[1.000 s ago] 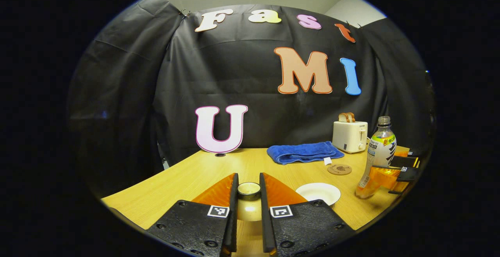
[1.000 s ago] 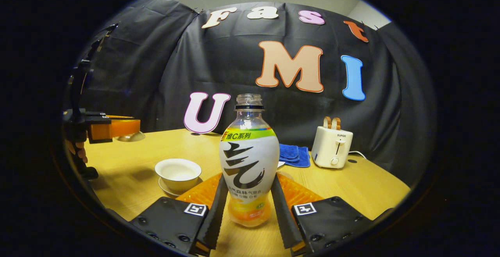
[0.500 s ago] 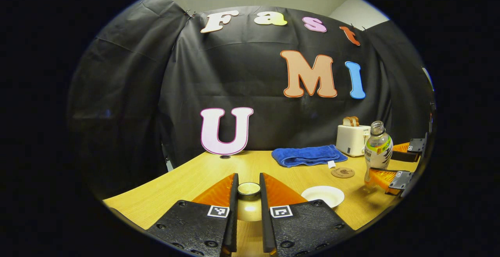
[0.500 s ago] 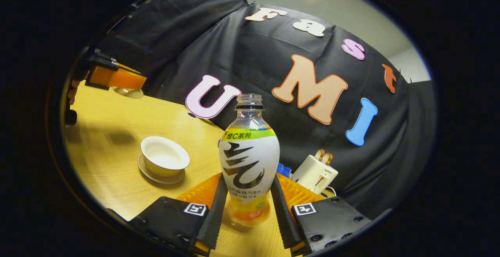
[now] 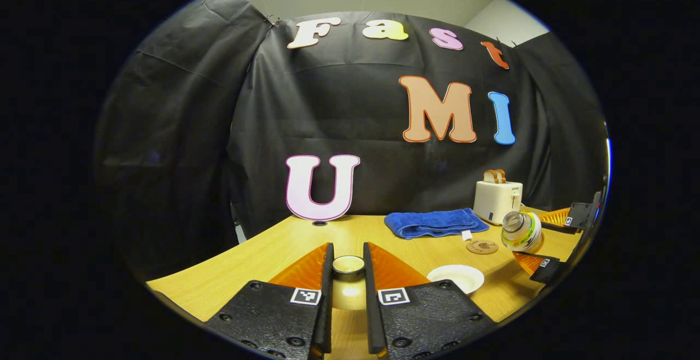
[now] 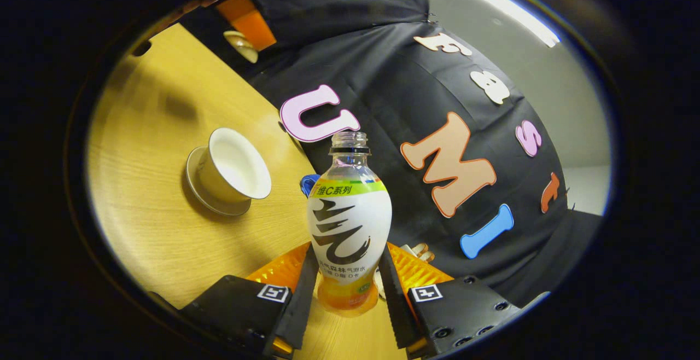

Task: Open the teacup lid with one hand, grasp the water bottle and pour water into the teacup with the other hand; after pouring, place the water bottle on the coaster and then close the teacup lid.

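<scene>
Wooden table bare around teacup

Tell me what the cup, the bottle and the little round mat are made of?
The cup looks like glazed white ceramic: smooth, glossy, thin-rimmed. The bottle seems to be clear plastic under a printed wrap; its bare neck is see-through and orange drink shows at the bottom. The mat looks like cork or wood: flat, matte and brown, though it is too small to be sure.

Water bottle label: "维C系列"; toaster brand perhaps "SUPOR".
</scene>
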Demonstrator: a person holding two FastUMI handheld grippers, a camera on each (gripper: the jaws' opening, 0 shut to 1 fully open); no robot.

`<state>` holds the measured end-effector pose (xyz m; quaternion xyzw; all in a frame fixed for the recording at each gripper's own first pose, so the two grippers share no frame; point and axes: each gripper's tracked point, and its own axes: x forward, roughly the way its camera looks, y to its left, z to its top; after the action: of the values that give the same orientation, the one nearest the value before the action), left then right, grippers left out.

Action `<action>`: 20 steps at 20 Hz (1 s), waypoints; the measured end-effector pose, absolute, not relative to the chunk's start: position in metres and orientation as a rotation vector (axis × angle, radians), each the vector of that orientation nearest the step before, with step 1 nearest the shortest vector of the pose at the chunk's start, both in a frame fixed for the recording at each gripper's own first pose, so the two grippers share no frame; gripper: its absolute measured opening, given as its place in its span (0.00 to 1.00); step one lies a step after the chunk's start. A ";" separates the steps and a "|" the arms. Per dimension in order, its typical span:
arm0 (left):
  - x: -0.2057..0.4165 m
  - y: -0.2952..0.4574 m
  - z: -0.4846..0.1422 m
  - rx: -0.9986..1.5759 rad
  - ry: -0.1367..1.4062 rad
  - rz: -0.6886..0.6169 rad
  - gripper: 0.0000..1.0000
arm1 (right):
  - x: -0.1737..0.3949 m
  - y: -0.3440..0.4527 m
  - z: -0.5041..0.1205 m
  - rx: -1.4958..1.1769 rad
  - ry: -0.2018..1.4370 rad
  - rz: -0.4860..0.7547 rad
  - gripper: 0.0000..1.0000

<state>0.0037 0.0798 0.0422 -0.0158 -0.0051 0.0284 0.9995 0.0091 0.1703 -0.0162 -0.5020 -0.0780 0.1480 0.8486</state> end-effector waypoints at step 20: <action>-0.002 0.090 0.057 -0.033 -0.041 0.072 0.23 | 0.012 0.182 -0.027 -1.482 -0.284 0.333 0.65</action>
<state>-0.0016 0.0899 0.0569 -0.0164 -0.0206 0.0358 0.9990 0.0122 0.1822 -0.0272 -0.6694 -0.1284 0.1506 0.7161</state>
